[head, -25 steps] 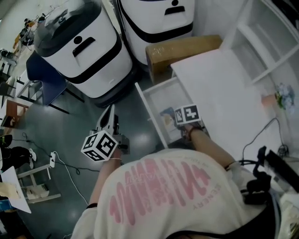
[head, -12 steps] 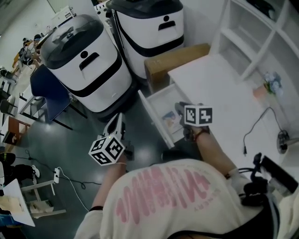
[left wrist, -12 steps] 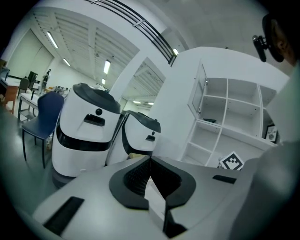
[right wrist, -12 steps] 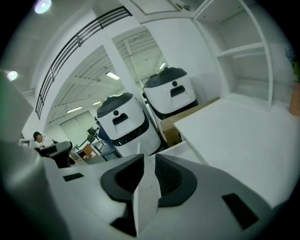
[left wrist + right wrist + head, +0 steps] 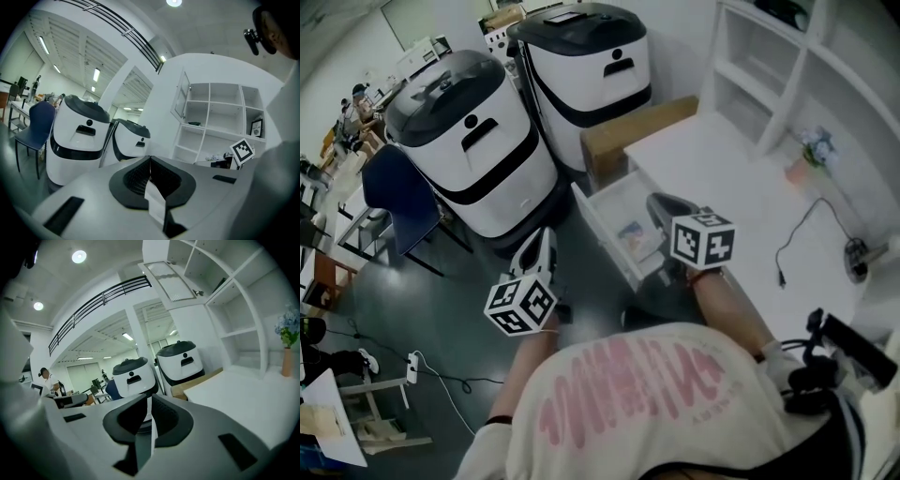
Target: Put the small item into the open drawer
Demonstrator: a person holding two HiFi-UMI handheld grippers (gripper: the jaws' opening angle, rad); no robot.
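Note:
The white drawer (image 5: 596, 221) stands pulled out from under the desk. A small bluish item (image 5: 631, 233) lies flat inside it. My right gripper (image 5: 654, 199) hovers above the drawer's near right corner, apart from the item. Its jaws have just been closing and nothing is between them; in the right gripper view (image 5: 149, 399) they meet on empty air. My left gripper (image 5: 543, 242) hangs over the dark floor left of the drawer. In the left gripper view (image 5: 150, 160) its pads are together, empty.
Two white-and-black machines (image 5: 473, 141) (image 5: 586, 66) stand behind the drawer, with a cardboard box (image 5: 628, 131) beside them. The white desk (image 5: 722, 169) carries a cable (image 5: 797, 239) and a flower vase (image 5: 806, 155). White shelves (image 5: 806, 66) rise behind. A blue chair (image 5: 394, 187) sits left.
My right gripper has lifted up out of the drawer, and the item stays lying inside. The left gripper has drifted a little upward.

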